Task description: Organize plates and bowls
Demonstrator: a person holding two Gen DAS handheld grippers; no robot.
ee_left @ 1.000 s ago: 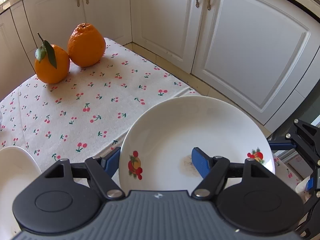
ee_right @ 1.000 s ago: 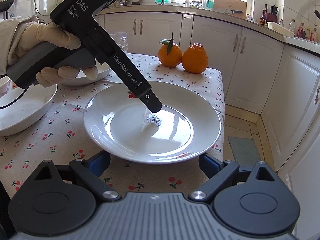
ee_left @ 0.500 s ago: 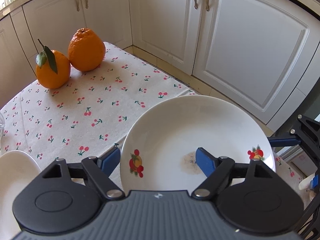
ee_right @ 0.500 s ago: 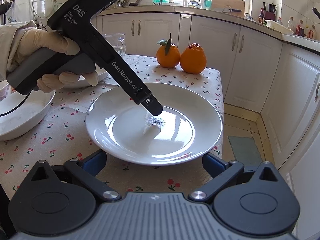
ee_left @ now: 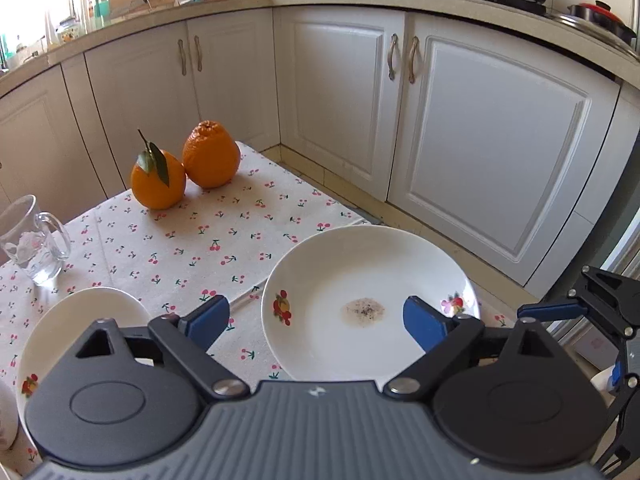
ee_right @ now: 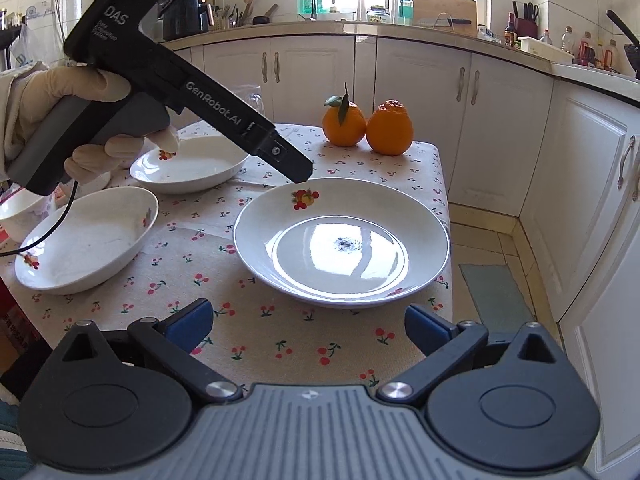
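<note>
1. the round white ceramic plate with small fruit prints on its rim (ee_right: 340, 240) lies flat on the cherry-print tablecloth (ee_right: 256, 336), at the table's right side near the edge; a dark speckled stain sits in its well, which suggests it is a used plate waiting to be stacked.
2. left of it, two more white dishes stand apart: an oval white bowl (ee_right: 86, 240) nearer, and a shallow white bowl (ee_right: 188, 164) farther. judging by the spread, the sorting is not yet done.
3. two oranges (ee_right: 368, 126), one with a leaf, sit touching each other at the far edge, and a clear glass mug (ee_left: 30, 240) stands at the far left, both out of the way of the dishes.
4. the left gripper (ee_left: 316, 320) hovers above the plate's far-left rim, held by a gloved hand (ee_right: 84, 128). its jaws have just been opening; they stand wide, with the plate below them but no pad pressing on it.
5. the right gripper (ee_right: 308, 322) sits near the table's near edge, short of the plate, its blue pads (ee_right: 426, 330) spread fully and holding nothing.
</note>
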